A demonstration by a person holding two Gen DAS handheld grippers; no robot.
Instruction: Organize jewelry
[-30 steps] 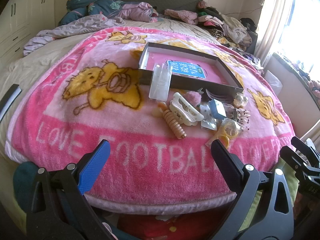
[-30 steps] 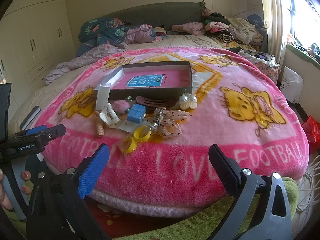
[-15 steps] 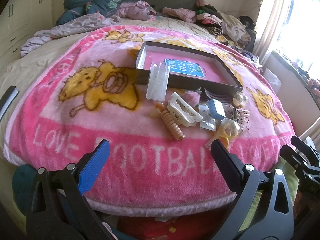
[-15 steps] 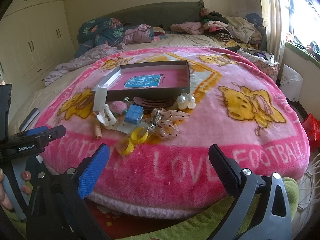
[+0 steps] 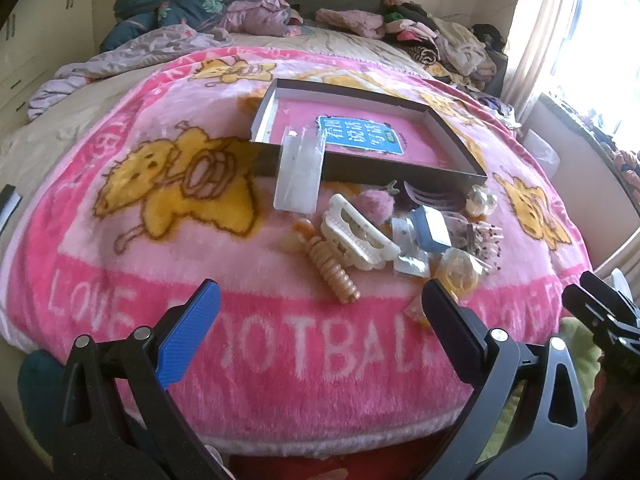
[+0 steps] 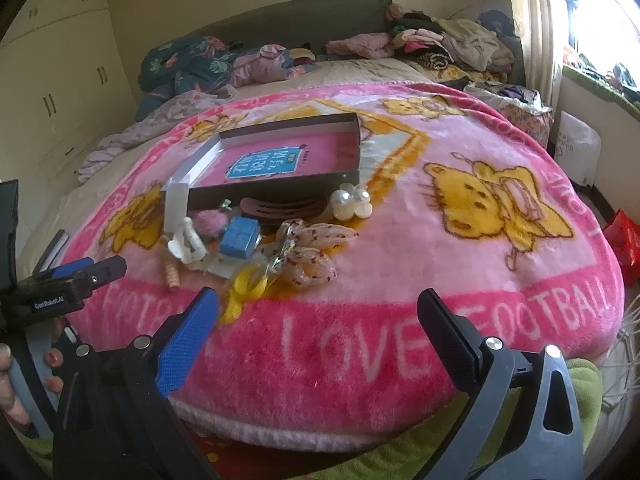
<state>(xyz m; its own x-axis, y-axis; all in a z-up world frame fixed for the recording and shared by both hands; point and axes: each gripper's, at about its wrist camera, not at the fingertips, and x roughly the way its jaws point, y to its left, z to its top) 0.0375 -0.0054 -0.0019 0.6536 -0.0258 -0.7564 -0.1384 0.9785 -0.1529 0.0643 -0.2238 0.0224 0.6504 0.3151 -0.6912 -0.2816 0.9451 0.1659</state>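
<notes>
blanket [image 5: 168, 240] spread on bed, clothes [image 6: 448, 46] heaped behind it by headboard. box [image 5: 452, 140] sits mid-blanket w/ booklet [image 5: 360, 136] inside. clear case [image 5: 298, 178] leans on box's front wall, left end. accessories lie just in front of box: claw clip [image 5: 356, 232] w/ coil tie [image 5: 332, 272] left of it, small box [image 6: 239, 237] in middle, pearl clip [image 6: 352, 202] at right end.

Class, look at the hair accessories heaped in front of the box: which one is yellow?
The yellow hair tie, at the heap's near edge, closest to the grippers; the claw clip is cream, the spiral tie beige.
</notes>
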